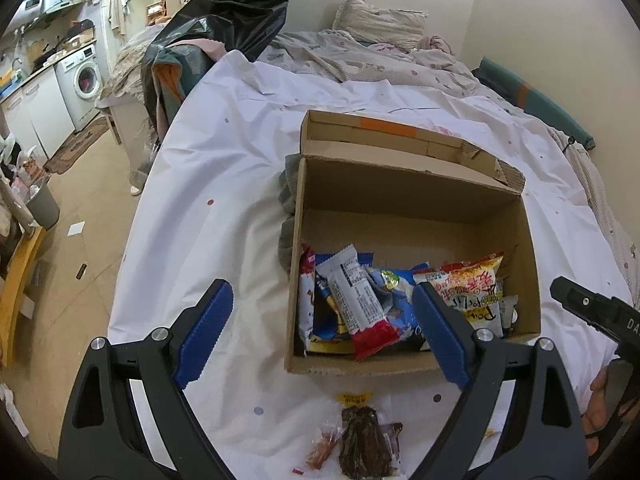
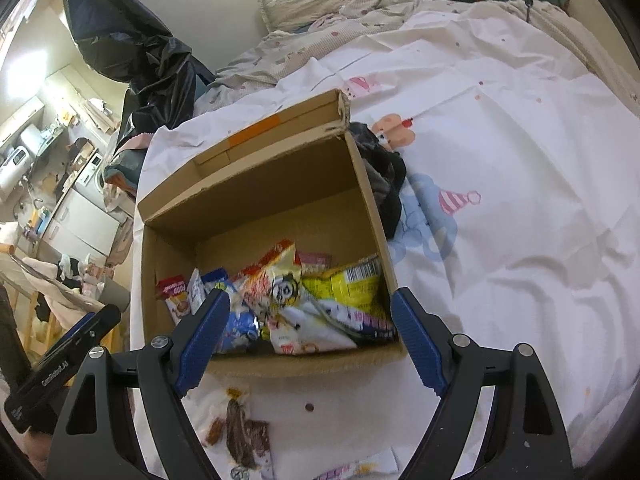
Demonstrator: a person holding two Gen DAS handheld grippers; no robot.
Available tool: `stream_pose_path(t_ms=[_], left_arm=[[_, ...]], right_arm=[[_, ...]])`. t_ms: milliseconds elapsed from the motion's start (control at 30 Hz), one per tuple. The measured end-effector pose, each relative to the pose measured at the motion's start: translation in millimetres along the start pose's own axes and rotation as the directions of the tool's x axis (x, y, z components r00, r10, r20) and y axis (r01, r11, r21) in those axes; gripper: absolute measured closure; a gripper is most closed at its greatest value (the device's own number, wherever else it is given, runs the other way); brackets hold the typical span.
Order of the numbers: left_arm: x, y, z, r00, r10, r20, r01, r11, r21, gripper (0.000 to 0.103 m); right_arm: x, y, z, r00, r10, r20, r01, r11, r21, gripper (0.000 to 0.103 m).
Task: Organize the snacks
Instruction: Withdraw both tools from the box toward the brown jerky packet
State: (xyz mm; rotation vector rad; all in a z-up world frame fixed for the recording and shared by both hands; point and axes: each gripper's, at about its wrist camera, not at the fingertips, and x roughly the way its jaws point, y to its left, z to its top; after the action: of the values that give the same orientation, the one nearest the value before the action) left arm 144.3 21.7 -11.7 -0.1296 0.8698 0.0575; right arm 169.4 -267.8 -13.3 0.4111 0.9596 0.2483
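Note:
An open cardboard box stands on the white bed sheet and holds several snack packets, among them a white and red bar and a yellow bag. My left gripper is open and empty over the box's near left corner. My right gripper is open and empty above the box's near wall. Loose snacks lie on the sheet in front of the box: a dark brown packet and a small orange one. A white wrapper lies near the bottom edge.
A dark cloth lies against the box's side. A black plastic bag hangs at the bed's far left. Pillow and rumpled duvet lie at the head. The floor and a washing machine are to the left.

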Motion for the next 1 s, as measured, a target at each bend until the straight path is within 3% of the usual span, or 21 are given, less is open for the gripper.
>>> stream_pose_path(t_ms=[400,833,1000], left_arm=[[-16,11,-23,1.000,0.000,-0.018,0.000,1.000,-0.025,0.014],[-10,1,-49,0.994,-0.030,-0.104,0.029,1.000,-0.010,0.014],[-2,-2,-54,0.990,-0.005,-0.140,0.005,1.000,0.001,0.014]], right_arm=[[-13,-1,-35,0.999,-0.004,-0.054,0.004,1.000,-0.008,0.018],[-21,-15,-64,0.995,-0.029,-0.101,0.027,1.000,-0.016,0.016],[-28,-24,-68,0.994,0.021,-0.105,-0.020,1.000,0.017,0.012]])
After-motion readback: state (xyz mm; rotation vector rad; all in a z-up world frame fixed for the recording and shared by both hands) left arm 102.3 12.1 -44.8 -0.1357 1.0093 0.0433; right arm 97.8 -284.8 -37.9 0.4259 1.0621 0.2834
